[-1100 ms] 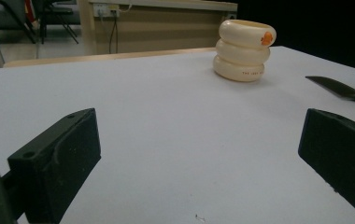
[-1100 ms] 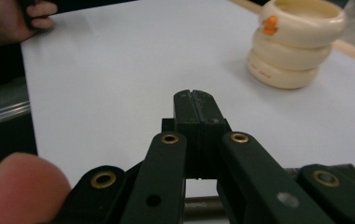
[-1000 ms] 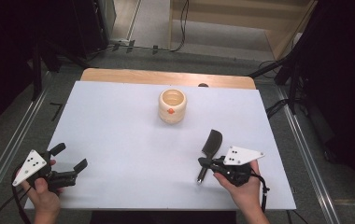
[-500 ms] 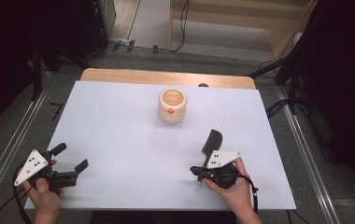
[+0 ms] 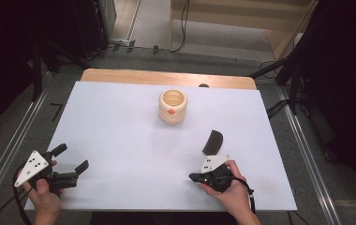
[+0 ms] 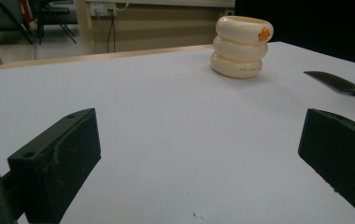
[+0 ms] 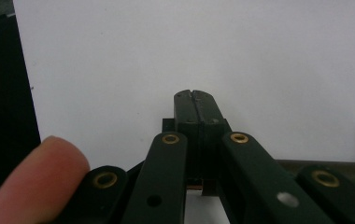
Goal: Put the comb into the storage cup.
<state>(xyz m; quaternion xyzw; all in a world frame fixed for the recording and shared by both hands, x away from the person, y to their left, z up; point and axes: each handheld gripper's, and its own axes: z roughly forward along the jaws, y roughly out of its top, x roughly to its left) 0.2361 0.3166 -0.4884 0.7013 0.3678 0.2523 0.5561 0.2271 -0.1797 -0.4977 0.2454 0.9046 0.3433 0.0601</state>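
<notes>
A cream ribbed cup [image 5: 172, 107] with an orange mark stands upright at the middle back of the white table [image 5: 120, 122]; it is also far ahead in the left gripper view [image 6: 242, 46]. A flat black spatula-like blade [image 5: 212, 140] lies right of centre, and its handle end runs under the right gripper's grey plate. My right gripper [image 5: 193, 177] lies low near the front edge, pointing left. Its jaws are shut [image 7: 195, 95] with nothing between the tips. My left gripper [image 5: 72, 157] sits at the front left with jaws wide open [image 6: 199, 140] and empty.
A wooden strip [image 5: 166, 77] borders the table's far edge. Metal rails [image 5: 302, 140] run along both sides, with cables on the floor beyond. The black blade [image 6: 344, 86] shows at the right of the left gripper view.
My right hand has sunk toward the table and drawn back to the front edge, its jaws turning to point left. The black blade stays about where it was. The left hand has not moved.
</notes>
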